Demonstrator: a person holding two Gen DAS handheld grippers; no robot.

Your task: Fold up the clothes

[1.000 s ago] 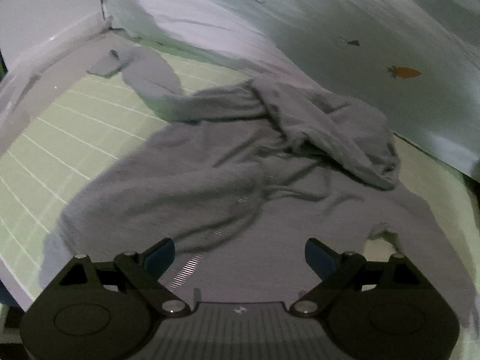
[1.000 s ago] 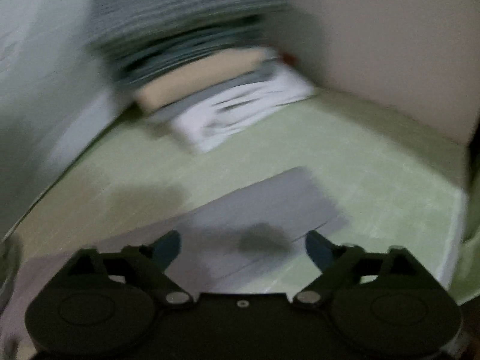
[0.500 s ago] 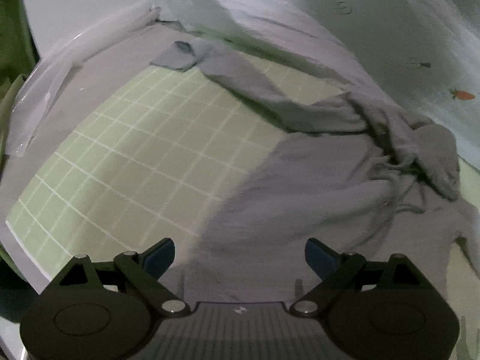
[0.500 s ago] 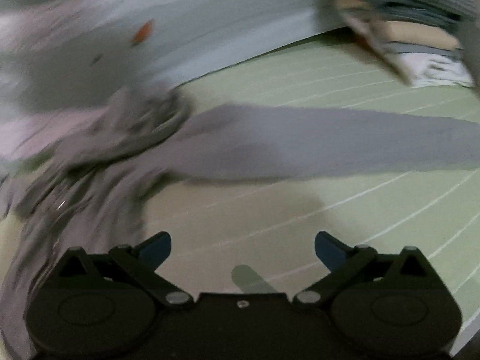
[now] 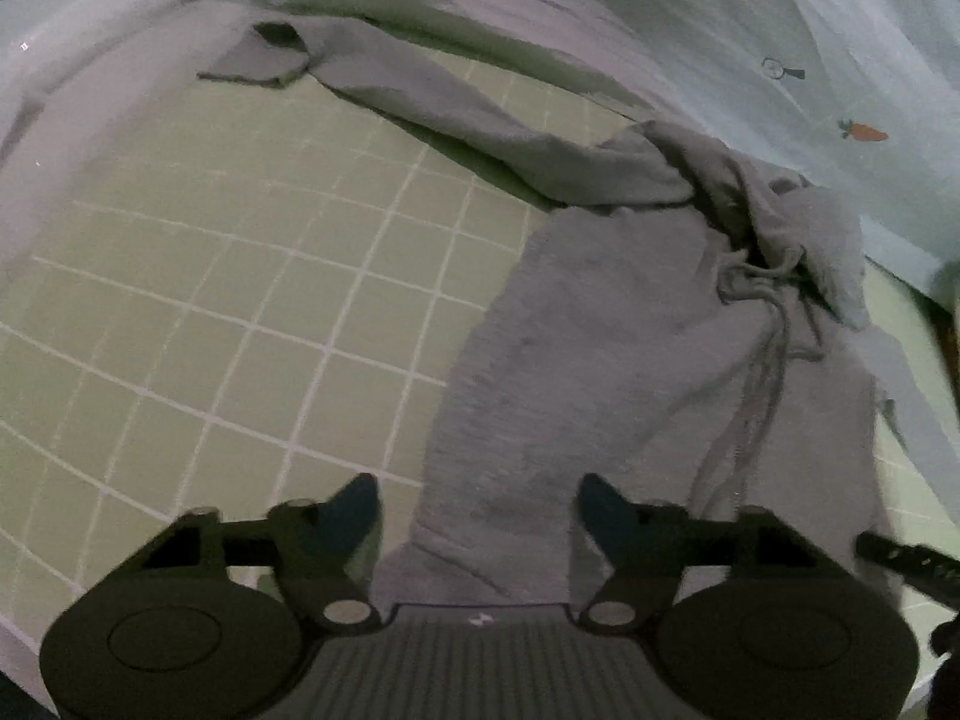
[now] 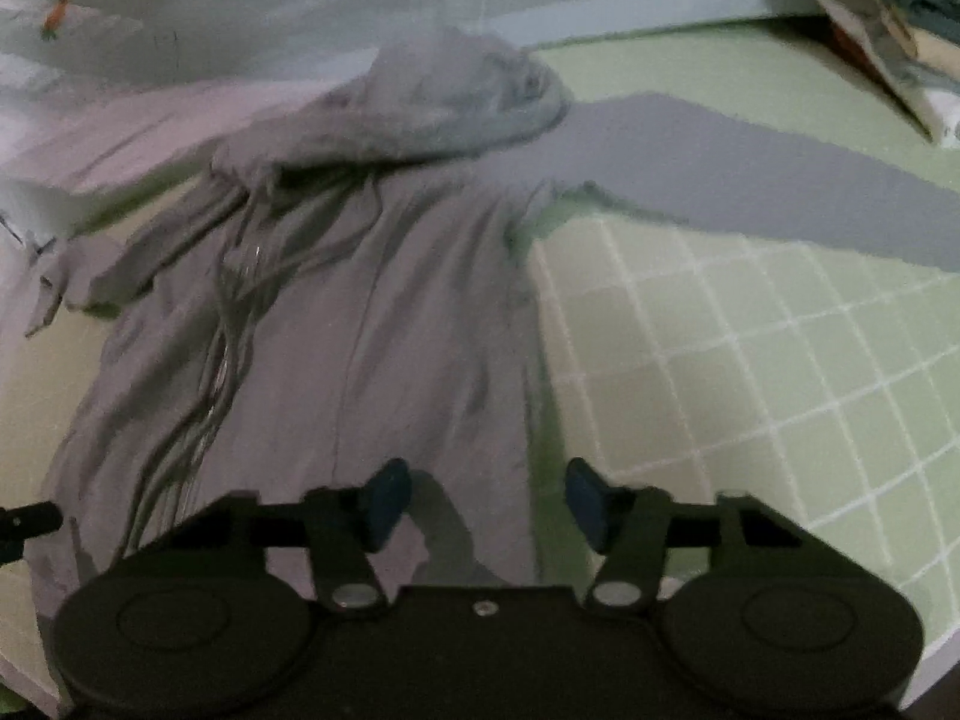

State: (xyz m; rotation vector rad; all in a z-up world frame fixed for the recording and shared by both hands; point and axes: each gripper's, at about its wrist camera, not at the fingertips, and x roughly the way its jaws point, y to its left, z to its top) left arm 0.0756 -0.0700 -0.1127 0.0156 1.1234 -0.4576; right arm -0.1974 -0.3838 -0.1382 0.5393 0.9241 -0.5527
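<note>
Item: grey fleece hooded sweatshirt (image 5: pixel 606 360), spread on my green gridded mat (image 5: pixel 240 300), long axis running away from both wide-open, empty grippers—left gripper (image 5: pixel 477 510), right gripper (image 6: pixel 489 501)—at its hem.

A green mat (image 5: pixel 240 276) with a white grid fills the lower left of the left view. Behind it, across the top, hangs a pale sheet (image 5: pixel 750 18) printed with small carrots (image 5: pixel 863 131) — one at the right edge.
</note>
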